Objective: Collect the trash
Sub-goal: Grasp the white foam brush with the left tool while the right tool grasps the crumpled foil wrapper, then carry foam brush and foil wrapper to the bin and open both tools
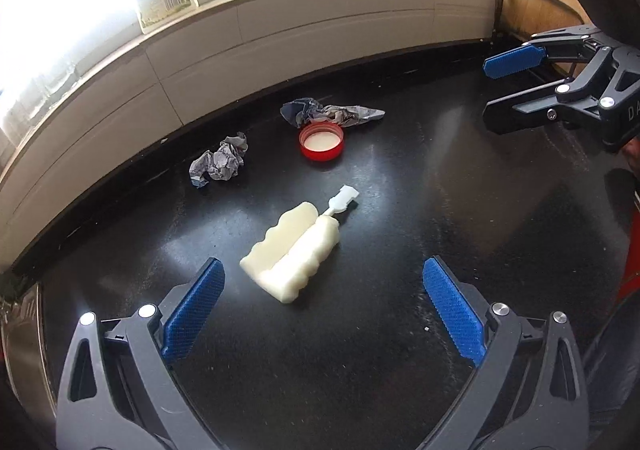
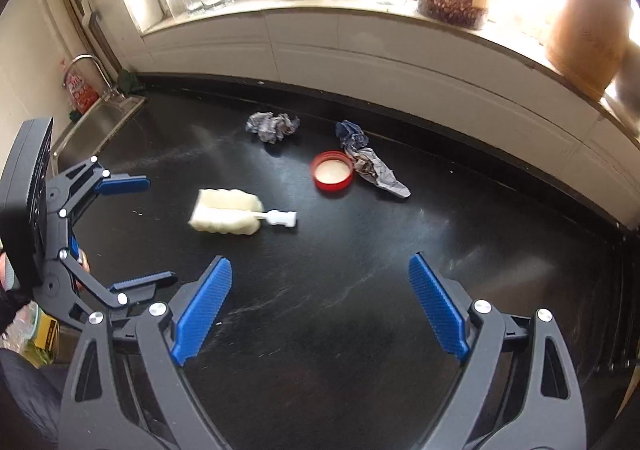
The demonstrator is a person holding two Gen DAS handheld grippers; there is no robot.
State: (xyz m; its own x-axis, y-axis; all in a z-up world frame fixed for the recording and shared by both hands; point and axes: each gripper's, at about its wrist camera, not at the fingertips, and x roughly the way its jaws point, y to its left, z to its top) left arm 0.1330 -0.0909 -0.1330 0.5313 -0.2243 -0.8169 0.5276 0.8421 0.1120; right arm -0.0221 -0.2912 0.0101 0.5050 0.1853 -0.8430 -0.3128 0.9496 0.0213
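Trash lies scattered on the black worktop (image 1: 360,330), mid-frame, ahead of both spread, empty tools: the left hand-held gripper (image 1: 320,290) and the right hand-held gripper (image 2: 320,290). Nearest is a cream foam brush head (image 1: 290,256) on a white stub. Beyond it sit a red lid (image 1: 321,141), upturned with a pale inside, a crumpled grey paper ball (image 1: 220,160) and a twisted printed wrapper (image 1: 332,112).

Both wrist views angled steeply down, close above the black bench (image 1: 360,330), facing the windowsill (image 2: 360,10). Shared: sponge brush (image 1: 292,254), red lid (image 2: 333,171), each opposite tool at frame edge.
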